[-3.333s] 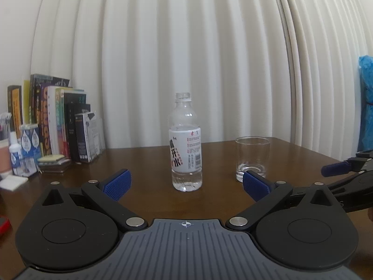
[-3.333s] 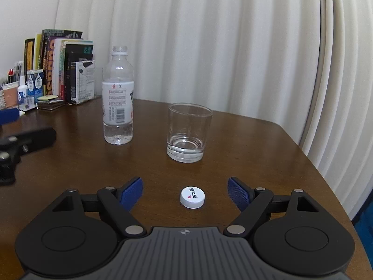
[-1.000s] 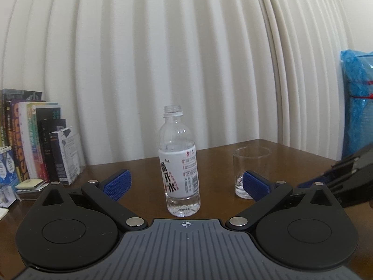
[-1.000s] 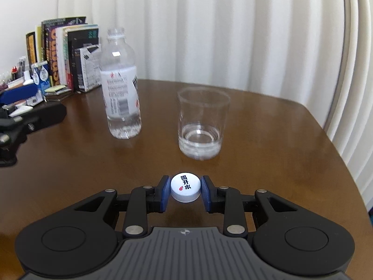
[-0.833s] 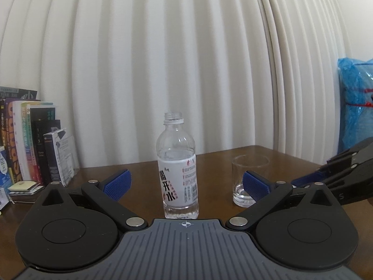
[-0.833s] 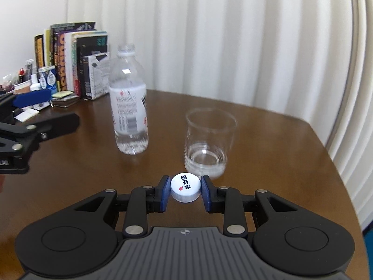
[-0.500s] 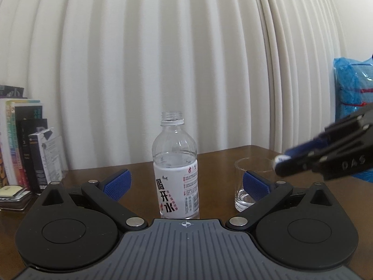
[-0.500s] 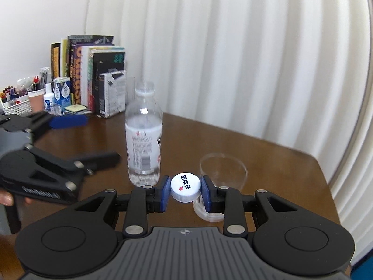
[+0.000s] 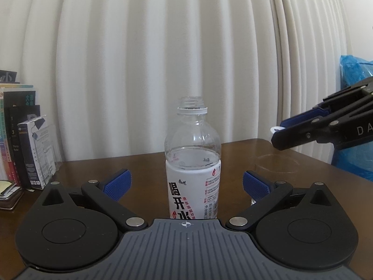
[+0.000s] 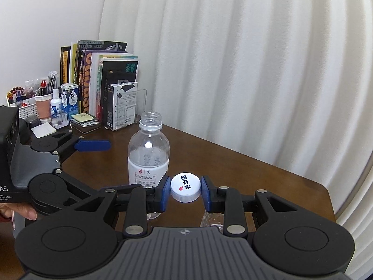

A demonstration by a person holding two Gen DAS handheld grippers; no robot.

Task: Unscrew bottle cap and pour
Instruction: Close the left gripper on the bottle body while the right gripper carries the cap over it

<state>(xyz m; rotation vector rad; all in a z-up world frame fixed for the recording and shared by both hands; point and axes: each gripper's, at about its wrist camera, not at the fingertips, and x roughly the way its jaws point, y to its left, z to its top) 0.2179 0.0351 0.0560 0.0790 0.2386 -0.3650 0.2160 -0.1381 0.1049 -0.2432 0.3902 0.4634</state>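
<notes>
On the far left of the table (image 10: 268,175) you have one row of books (image 10: 102,79), one white box (image 10: 121,105) leaning in front of them, and one cup of pens (image 10: 44,107) with two small bottles beside it. Your left hand (image 10: 23,211) holds the left gripper (image 9: 185,184); its two blue pads (image 9: 116,183) stand wide apart, one on each side of the bottle (image 9: 193,163), and neither touches it. There is one bottle only. It stands upright on the table, its neck is bare, and water fills it up to about the top of the label. Your right gripper (image 10: 185,192) is closed on the one white cap (image 10: 185,187), with a pad pressed on each side, and it holds the cap in the air, beside the bottle and lower than its mouth. To the right you have one glass (image 9: 275,163), mostly hidden behind the grippers; how much water it holds, I cannot tell.
</notes>
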